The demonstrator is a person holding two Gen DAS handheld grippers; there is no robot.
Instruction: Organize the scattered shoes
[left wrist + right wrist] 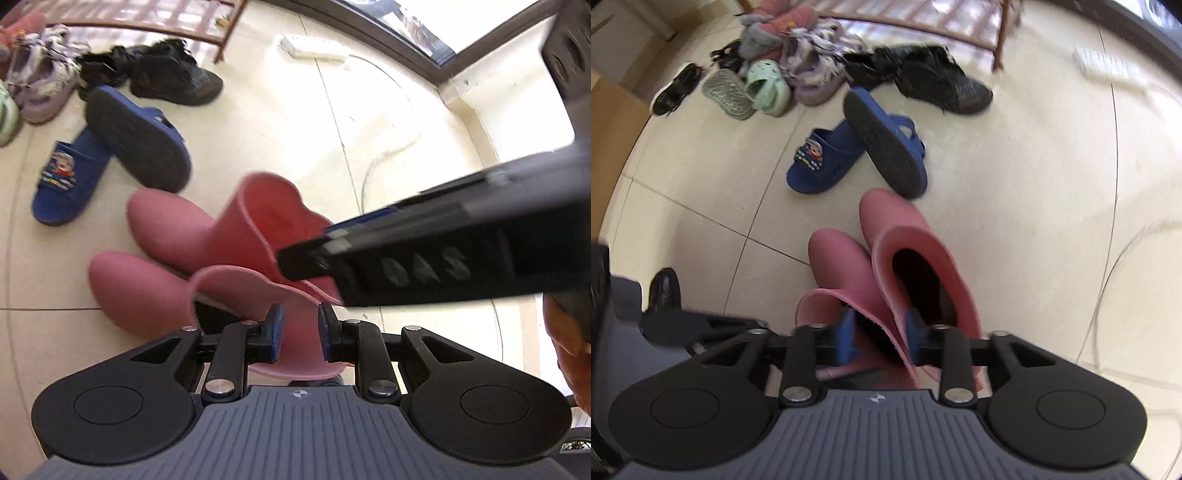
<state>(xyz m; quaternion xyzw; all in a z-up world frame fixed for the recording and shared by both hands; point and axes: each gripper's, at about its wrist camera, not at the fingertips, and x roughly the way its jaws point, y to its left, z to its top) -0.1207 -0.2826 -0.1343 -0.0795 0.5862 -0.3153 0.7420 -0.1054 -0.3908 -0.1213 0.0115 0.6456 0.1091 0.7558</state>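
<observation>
Two pink rubber boots [886, 266] stand side by side on the tile floor in the lower middle of both wrist views, toes pointing up-frame toward the blue slides [864, 147].

My left gripper [300, 334] has its jaws slightly apart over the nearer boot's cuff [295, 354], pads not pressing it. My right gripper [879, 336] also has its jaws apart, with the other boot's cuff edge [897, 332] passing between them; I cannot see either pad biting.

I judge this the letting-go step, the pair now set down together. To do it well I should spread both jaws fully clear of the cuffs and lift straight up, since a dragged pad could tip these tall soft shafts. The pile by the wooden rack [997, 40] at the top still waits.
</observation>
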